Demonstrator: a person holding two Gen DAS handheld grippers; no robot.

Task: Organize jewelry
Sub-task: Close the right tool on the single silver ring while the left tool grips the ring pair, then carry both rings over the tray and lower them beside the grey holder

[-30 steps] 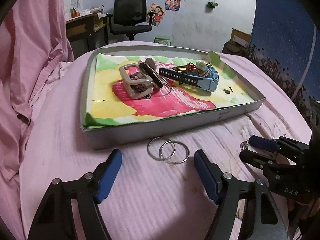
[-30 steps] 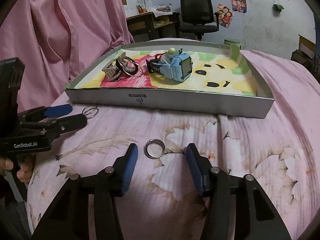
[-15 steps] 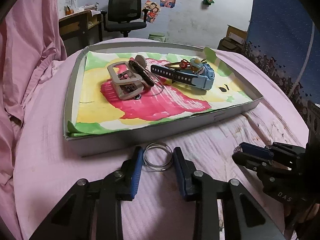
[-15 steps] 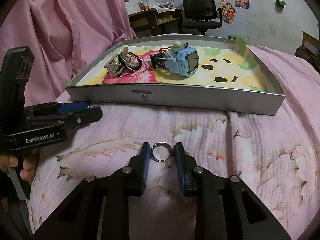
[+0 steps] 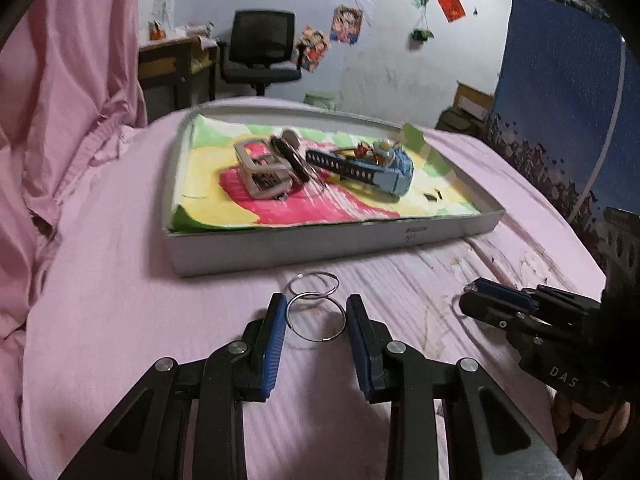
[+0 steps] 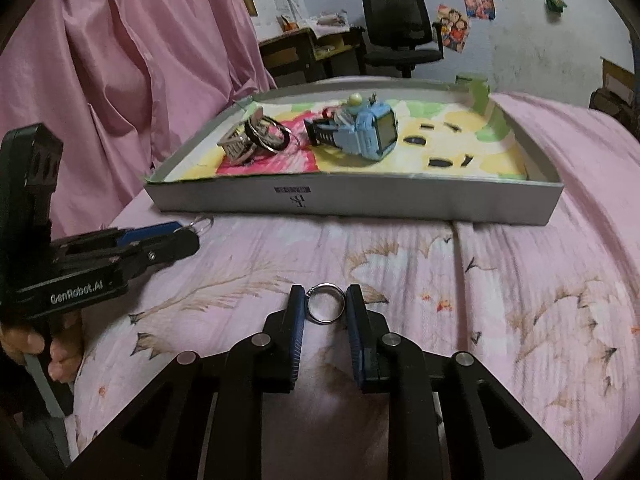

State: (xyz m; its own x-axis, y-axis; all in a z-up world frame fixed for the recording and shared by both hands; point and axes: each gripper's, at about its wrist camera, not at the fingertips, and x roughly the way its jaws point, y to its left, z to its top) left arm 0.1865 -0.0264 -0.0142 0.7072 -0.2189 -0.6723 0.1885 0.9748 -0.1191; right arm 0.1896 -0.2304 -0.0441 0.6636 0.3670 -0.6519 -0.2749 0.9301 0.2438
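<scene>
You are working two tools over the pink bedspread (image 6: 500, 280): your left tool (image 5: 316, 320), marked "GenRobot.AI" in the right view, is pinching a pair of linked wire rings (image 5: 315, 308), and your right tool (image 6: 325, 309), lettered "DAS" in the left view, is clamping one small silver ring (image 6: 325, 307); both have just been closing. Beyond them one grey cardboard tray (image 6: 360, 200) with a small unreadable label is holding one blue watch (image 6: 360, 130), one beige buckle (image 5: 262, 168) and dark rings (image 6: 272, 136).
</scene>
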